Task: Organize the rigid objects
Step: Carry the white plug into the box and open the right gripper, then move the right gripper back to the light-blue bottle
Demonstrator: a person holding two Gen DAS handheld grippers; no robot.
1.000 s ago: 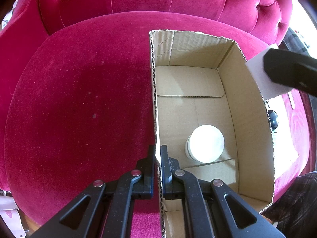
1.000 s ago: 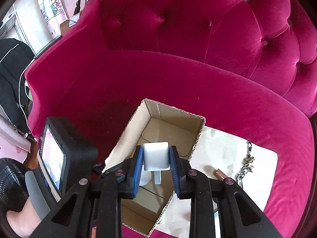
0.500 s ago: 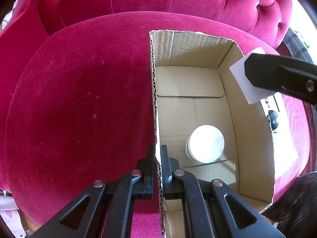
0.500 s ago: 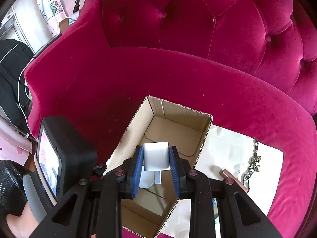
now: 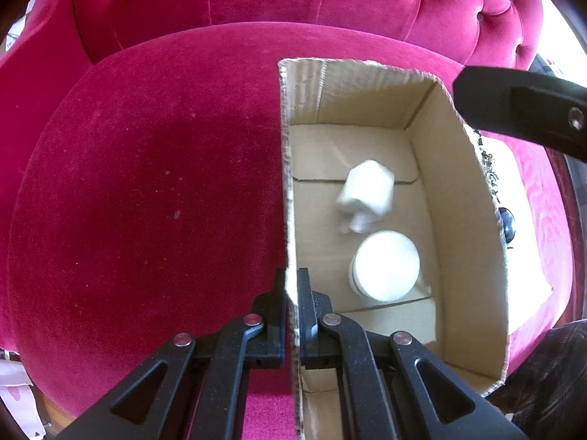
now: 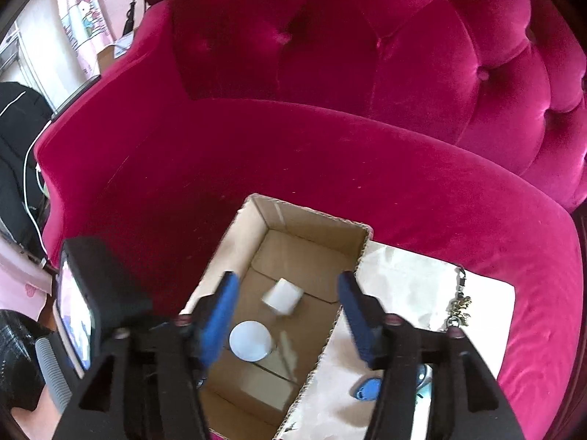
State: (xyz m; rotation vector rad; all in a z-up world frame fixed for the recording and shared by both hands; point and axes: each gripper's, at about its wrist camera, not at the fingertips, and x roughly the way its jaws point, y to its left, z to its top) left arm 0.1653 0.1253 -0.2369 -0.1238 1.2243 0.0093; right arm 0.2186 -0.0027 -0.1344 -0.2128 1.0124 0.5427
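I am holding the cardboard box (image 5: 473, 220) steady with the left gripper (image 5: 291, 289): its jaws are clenched on the near left wall of the box, the cardboard edge pinched between them. The right gripper (image 6: 288, 315) is hanging above the open box, and its jaws have just been opening; nothing is between them now. The white charger block (image 5: 367, 194) is already free of the pads and looks blurred over the box floor, so I judge it is dropping or just landing, near the round white jar (image 5: 385, 266) that stands in the box.

To do this release well, I am keeping the left grip firm, because the box sits on the soft seat of the pink sofa (image 5: 146, 183) and may tip. I should leave the right jaws wide and lift straight up, away from the box walls. The keychain (image 6: 458, 304) and the blue item (image 6: 365, 390) are waiting on the white paper (image 6: 403, 278) beside the box.
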